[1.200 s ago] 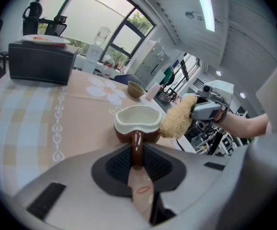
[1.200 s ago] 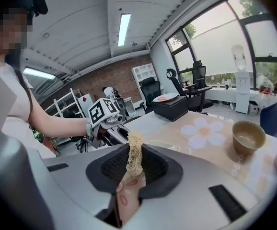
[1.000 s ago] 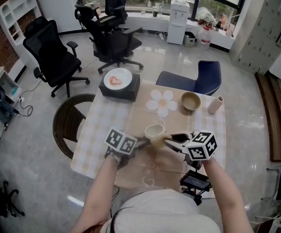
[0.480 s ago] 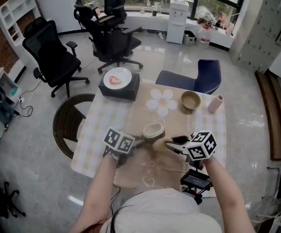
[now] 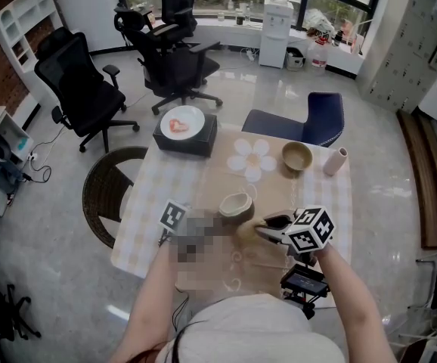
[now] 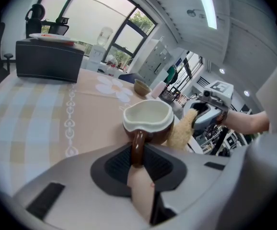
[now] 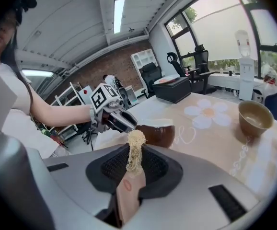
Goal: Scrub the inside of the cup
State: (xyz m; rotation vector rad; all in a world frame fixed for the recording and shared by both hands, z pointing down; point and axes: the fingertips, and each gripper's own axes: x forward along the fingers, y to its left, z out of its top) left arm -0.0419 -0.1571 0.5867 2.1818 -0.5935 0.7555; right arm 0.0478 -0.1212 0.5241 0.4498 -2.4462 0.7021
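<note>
A brown cup (image 5: pixel 235 205) with a white inside stands upright on the beige table runner. My left gripper (image 5: pixel 215 219) is shut on the cup's handle (image 6: pixel 137 146), and the cup (image 6: pixel 148 120) shows its open mouth in the left gripper view. My right gripper (image 5: pixel 267 226) is shut on a straw-coloured loofah scrubber (image 7: pixel 135 150). The scrubber (image 6: pixel 181 130) hangs just to the right of the cup's outer wall, outside its mouth. In the right gripper view the cup (image 7: pixel 156 133) lies right behind the scrubber, with the left gripper (image 7: pixel 115 117) at its left.
A tan bowl (image 5: pixel 296 157) and a small pink bottle (image 5: pixel 335 162) stand at the table's far right. A black box with a plate (image 5: pixel 186 131) sits at the far left corner. A wicker chair (image 5: pixel 106 191) and a blue chair (image 5: pixel 318 118) flank the table. A black device (image 5: pixel 303 282) sits at the near edge.
My right gripper has drawn back from the cup and sunk a little, taking the scrubber away from the rim. The cup and left gripper have barely moved.
</note>
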